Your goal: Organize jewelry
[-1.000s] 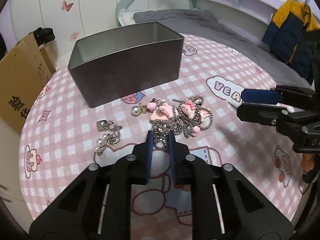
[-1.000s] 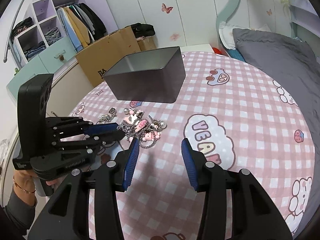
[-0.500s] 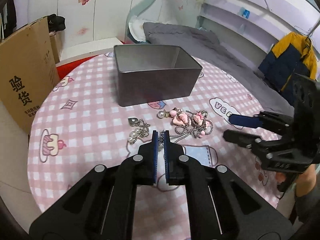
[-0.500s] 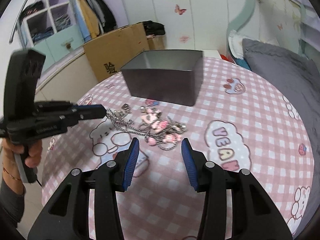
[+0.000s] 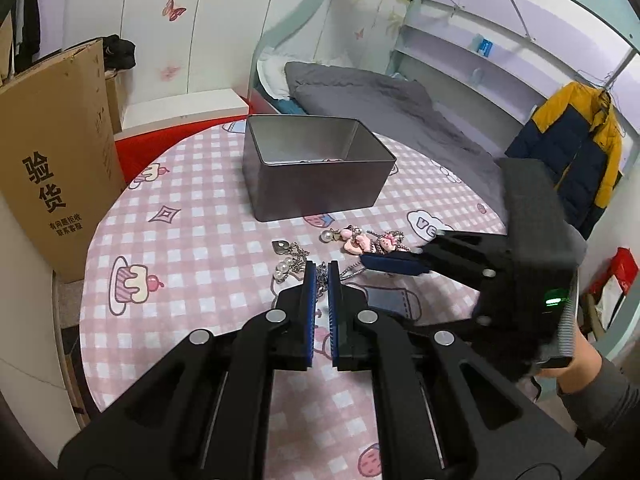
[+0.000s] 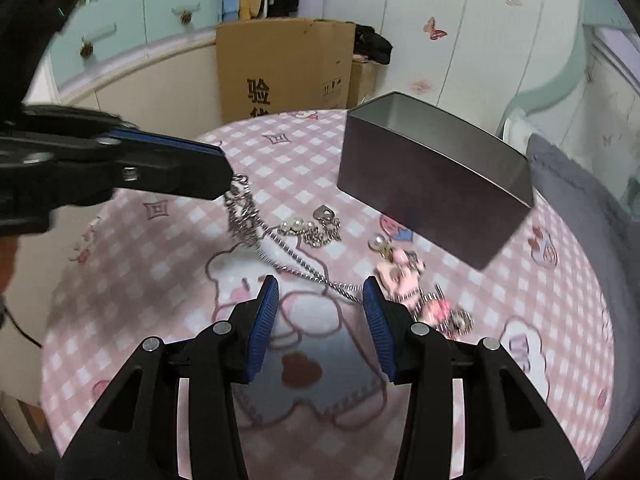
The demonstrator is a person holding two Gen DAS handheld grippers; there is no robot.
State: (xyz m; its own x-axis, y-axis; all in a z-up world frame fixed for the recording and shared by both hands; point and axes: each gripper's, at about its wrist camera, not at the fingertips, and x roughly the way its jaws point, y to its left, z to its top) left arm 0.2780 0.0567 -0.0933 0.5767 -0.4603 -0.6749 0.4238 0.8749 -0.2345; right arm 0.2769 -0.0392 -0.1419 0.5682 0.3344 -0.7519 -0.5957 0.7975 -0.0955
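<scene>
Round table under a pink checked cloth, with an open grey metal tin standing toward its far side; the tin appears empty from what the left view shows of its inside. Jewelry lies on the cloth in front of the tin: a pink charm cluster, a small pearl-and-heart piece, and a silver chain.

Left gripper: jaws closed on the chain, one end lifted clear of the cloth, the remainder trailing down to the table and running toward the charm cluster (it looks tangled with it, though this cannot be confirmed).

Right gripper: jaws parted, nothing between the pads, low over the trailing chain beside the charms.

Judgement: the step in hand is freeing the chain. Recommended: pin the charm cluster with the right gripper, draw the chain away slowly and level, then carry it over the tin before release.
</scene>
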